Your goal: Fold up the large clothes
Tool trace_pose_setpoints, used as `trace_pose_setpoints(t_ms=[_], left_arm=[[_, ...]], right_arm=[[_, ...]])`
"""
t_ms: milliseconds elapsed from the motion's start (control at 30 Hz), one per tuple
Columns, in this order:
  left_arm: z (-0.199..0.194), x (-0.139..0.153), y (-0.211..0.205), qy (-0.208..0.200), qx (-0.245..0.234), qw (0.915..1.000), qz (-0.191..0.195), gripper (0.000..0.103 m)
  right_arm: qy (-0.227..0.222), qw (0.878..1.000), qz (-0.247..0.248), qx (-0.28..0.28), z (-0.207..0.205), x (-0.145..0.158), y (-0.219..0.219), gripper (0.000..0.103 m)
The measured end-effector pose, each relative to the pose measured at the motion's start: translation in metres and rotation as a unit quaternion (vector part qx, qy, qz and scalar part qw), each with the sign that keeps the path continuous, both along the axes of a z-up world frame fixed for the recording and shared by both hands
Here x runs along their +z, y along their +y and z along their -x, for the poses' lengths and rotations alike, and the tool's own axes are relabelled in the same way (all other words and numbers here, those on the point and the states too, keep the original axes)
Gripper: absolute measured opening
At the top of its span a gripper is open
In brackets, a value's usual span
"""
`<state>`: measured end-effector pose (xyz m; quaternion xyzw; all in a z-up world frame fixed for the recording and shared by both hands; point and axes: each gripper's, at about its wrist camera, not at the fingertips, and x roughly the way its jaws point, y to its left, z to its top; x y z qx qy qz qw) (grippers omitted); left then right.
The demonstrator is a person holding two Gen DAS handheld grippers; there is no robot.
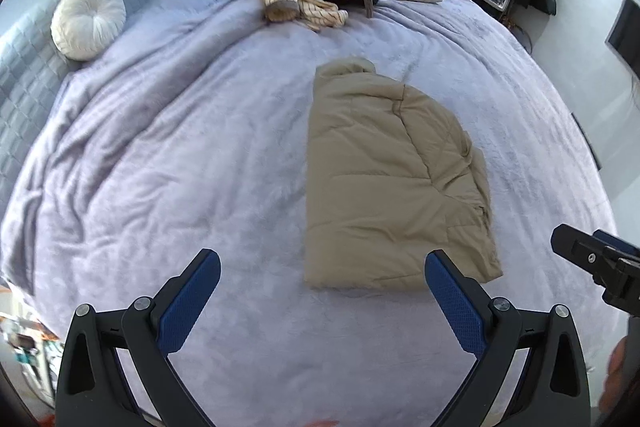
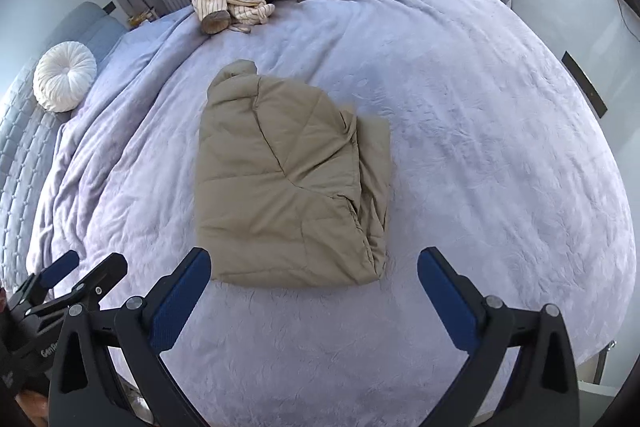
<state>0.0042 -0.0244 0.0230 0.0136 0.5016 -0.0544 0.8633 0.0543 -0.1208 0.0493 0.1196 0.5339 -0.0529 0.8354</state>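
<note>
Both grippers — left gripper (image 1: 322,277), right gripper (image 2: 314,273) — spread, empty; the half-folded puffy tan quilted jacket (image 2: 288,183) may spring apart if pinched shallowly.

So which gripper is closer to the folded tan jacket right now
Right, though narrowly. The right gripper straddles the tan jacket's near edge; the left gripper sits off its near-left corner, mostly over the blanket.

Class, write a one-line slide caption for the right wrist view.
Both tools, right and left, open above a folded tan jacket on the lavender bed.
</note>
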Motion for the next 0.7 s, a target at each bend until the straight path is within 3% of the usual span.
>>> trace_pose_setpoints(t_ms=[367, 700], left_arm=[[0.01, 0.018, 0.004, -0.001, 0.013, 0.9998, 0.014, 0.102], [0.011, 0.021, 0.008, -0.002, 0.017, 0.9998, 0.01, 0.102]], right_arm=[[-0.014, 0.999, 0.037, 0.002, 0.009, 0.024, 0.01, 0.103], [-0.016, 0.999, 0.042, -0.001, 0.012, 0.027, 0.011, 0.103]])
